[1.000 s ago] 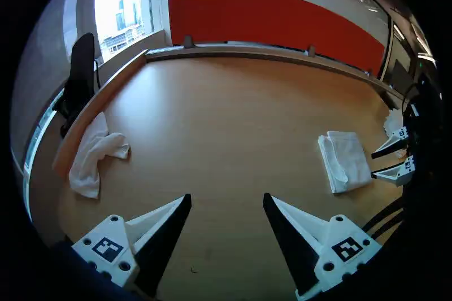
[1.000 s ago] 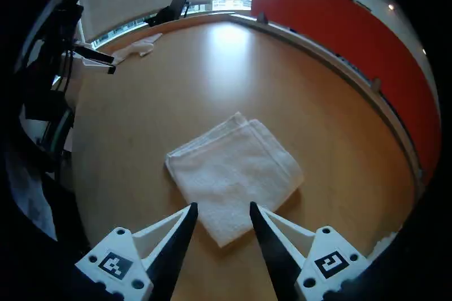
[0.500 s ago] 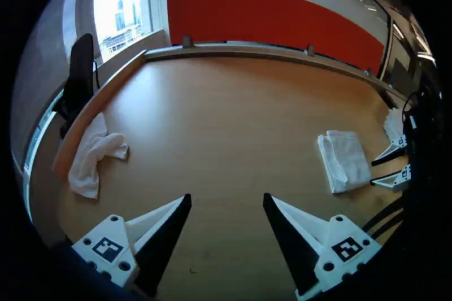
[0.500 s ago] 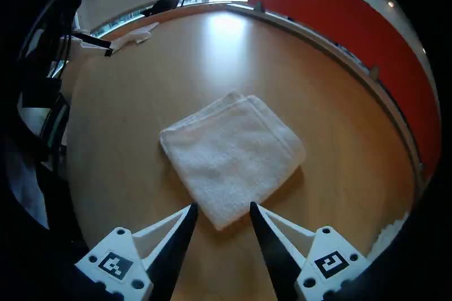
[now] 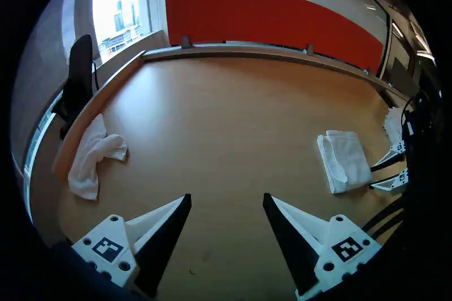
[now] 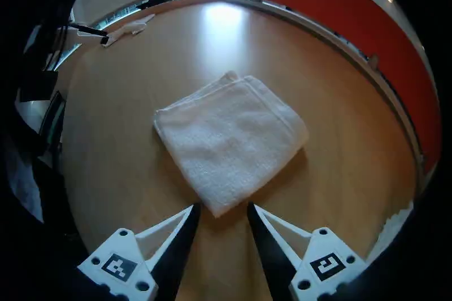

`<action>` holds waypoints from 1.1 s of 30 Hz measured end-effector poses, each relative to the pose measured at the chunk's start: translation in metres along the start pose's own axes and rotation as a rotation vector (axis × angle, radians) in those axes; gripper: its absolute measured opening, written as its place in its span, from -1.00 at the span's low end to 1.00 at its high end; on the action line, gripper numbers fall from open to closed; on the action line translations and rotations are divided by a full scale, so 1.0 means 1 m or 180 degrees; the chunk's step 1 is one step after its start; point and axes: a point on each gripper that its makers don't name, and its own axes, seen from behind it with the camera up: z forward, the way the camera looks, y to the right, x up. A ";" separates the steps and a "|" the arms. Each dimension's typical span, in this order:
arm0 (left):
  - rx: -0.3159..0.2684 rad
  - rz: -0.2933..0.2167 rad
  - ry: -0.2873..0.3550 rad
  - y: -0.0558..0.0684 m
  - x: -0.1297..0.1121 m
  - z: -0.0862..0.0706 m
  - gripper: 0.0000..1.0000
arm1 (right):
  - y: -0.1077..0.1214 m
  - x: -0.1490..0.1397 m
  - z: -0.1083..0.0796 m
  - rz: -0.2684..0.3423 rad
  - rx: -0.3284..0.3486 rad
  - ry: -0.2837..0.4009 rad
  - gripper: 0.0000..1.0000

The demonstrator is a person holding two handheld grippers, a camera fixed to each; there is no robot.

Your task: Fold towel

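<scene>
Right tool [image 6: 222,206] parted, folded towel [image 6: 231,137] corner at its tips | left tool [image 5: 226,196] parted | crumpled towel [image 5: 90,157] at table [image 5: 226,109] edge

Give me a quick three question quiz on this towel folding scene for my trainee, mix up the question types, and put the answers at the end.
1. True or false: the right hand-held gripper is shut on the folded towel.
2. In the left gripper view, the crumpled towel lies: A, by the left edge of the table; B, on top of the folded towel; C, in the middle of the table.
3. Fill in: the partition behind the table's far edge is ___ in colour.
Key: 1 false, its jaws stand open at the towel's near corner; 2 A; 3 red.
</scene>
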 end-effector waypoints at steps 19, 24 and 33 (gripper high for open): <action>-0.0005 -0.0014 -0.0022 0.001 -0.003 0.003 0.88 | -0.004 -0.002 0.000 0.0148 0.0056 -0.0035 -0.89; -0.0013 -0.0014 -0.0017 0.002 -0.002 0.003 0.88 | -0.002 0.000 -0.002 0.0158 0.0042 -0.0008 -0.90; -0.0028 -0.0020 -0.0011 0.003 -0.002 0.004 0.88 | 0.007 0.021 -0.017 0.0090 -0.0035 0.0107 -0.90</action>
